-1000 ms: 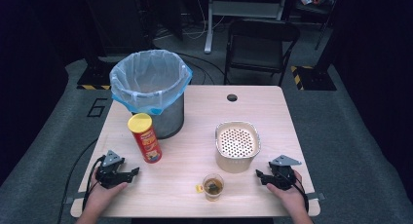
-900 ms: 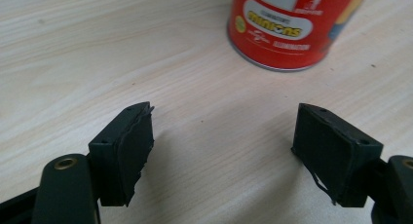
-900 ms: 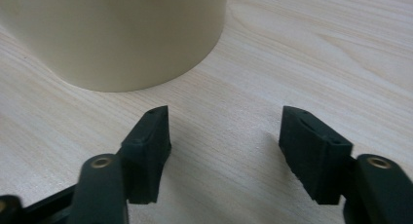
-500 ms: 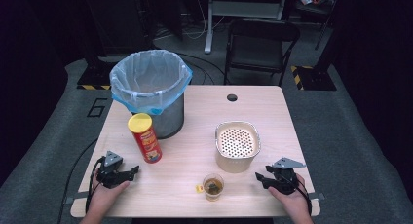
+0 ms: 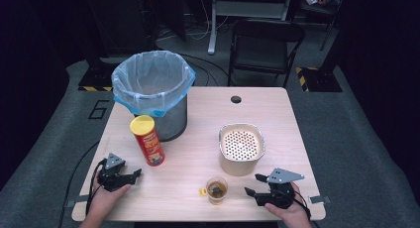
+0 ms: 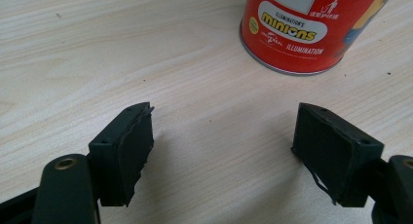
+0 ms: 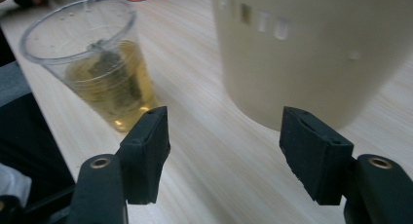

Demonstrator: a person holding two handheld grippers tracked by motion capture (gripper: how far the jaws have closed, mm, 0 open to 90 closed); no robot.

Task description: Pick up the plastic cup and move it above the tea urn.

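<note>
Right claw (image 7: 221, 146), spread and empty, its jaws just opening, faces the thin clear cup (image 7: 97, 63) of tea ahead-left: light, crushable, spill-prone; grip mid-wall gently.

A light wooden table (image 5: 277, 114) with a round cable hole (image 5: 236, 99) near its far edge stands on grey carpet (image 5: 361, 153). Beyond it, far right, sits a dark folding chair (image 5: 265, 44), and behind that the legs of a pale desk frame (image 5: 214, 20). Yellow-black hazard strips (image 5: 309, 72) mark the floor. The room's edges are dark, the table brightly lit.
</note>
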